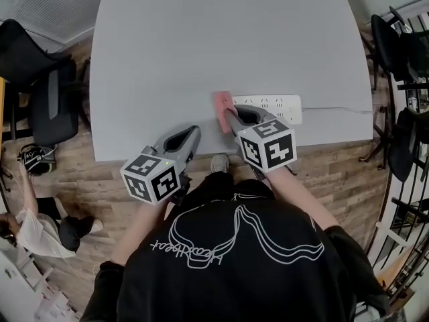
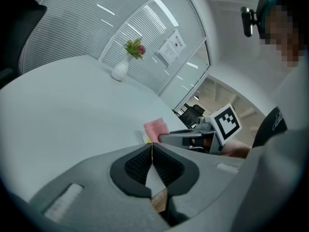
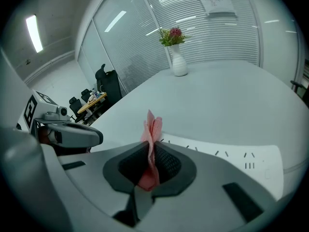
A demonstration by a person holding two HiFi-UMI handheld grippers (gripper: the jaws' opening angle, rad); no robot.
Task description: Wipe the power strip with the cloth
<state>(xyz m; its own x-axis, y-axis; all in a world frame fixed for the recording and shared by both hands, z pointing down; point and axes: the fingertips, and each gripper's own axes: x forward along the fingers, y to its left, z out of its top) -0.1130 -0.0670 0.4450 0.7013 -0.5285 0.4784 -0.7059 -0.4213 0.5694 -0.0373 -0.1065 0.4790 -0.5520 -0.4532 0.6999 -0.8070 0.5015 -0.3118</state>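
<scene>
Table vase beyond cloth: gripper views

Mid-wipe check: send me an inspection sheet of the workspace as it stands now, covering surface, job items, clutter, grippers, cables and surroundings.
Surface: pale grey table, mostly bare.
Job's things: white power strip lies flat near the table's front edge; pink cloth is at the strip's left end.
Clutter: white vase with flowers at the table's far side; nothing else seen.
Grippers: right gripper shut on the cloth; left gripper has jaws together with nothing between them, near the front edge.
Cables: thin white cord runs from the strip's right end toward the table's right edge.
Surroundings: black chairs, wooden floor, glass wall with blinds.
</scene>
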